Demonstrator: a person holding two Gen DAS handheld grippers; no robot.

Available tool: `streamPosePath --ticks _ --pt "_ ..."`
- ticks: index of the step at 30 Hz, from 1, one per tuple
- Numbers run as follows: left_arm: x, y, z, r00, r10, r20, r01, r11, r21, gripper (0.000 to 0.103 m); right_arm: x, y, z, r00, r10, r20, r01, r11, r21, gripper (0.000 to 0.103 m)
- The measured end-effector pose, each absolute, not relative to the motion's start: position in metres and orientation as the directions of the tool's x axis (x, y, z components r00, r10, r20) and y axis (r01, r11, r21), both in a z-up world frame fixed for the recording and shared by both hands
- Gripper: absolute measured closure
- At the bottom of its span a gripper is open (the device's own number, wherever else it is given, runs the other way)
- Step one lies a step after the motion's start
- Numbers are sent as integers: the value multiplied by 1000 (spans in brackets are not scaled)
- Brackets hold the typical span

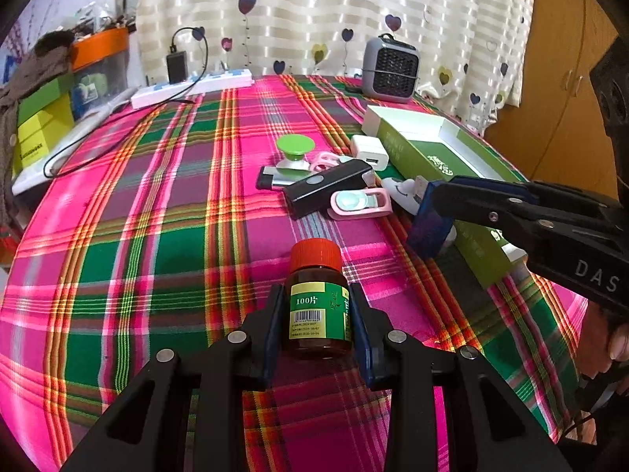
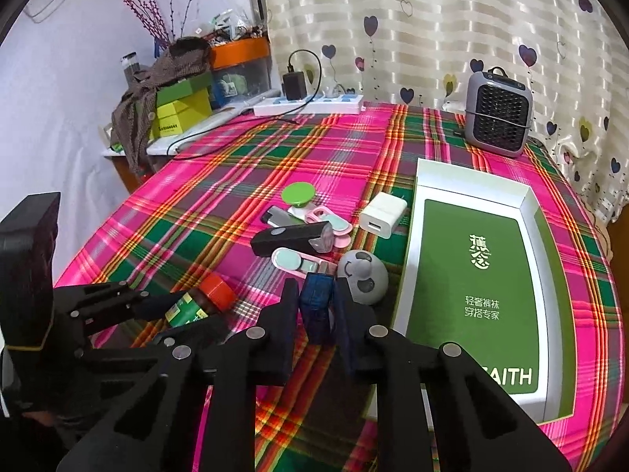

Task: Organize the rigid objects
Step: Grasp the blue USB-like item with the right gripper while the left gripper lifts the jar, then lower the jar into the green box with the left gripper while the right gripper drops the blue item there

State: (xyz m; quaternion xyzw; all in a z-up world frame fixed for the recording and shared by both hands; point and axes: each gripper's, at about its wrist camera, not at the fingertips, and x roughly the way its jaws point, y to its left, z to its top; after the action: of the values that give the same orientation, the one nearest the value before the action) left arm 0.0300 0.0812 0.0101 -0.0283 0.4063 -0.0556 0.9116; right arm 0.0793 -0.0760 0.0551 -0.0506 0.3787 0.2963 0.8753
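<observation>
Glossy amber glass bottle (image 1: 317, 306) with ribbed red plastic cap sits between matt black plastic tongs (image 1: 317, 328), on woven plaid cloth (image 1: 157, 236).

The left gripper (image 1: 317, 328) clamps a brown glass pill bottle with red cap (image 1: 317, 299), and the green shallow cardboard box (image 1: 428, 157) lies far right of it.

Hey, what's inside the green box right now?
The box holds nothing loose, only its green printed floor. The right tool hides its near-left corner.
</observation>
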Motion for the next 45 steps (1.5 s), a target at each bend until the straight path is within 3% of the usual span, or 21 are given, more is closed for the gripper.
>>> streamPosePath --ticks 20,45 --pt "25 62 24 681 -168 -713 108 986 -130 72 66 -101 68 551 546 -631 -574 797 188 85" --pt "45 -4 44 677 -275 -683 248 959 -140 72 73 -165 79 624 510 -592 -485 847 219 86"
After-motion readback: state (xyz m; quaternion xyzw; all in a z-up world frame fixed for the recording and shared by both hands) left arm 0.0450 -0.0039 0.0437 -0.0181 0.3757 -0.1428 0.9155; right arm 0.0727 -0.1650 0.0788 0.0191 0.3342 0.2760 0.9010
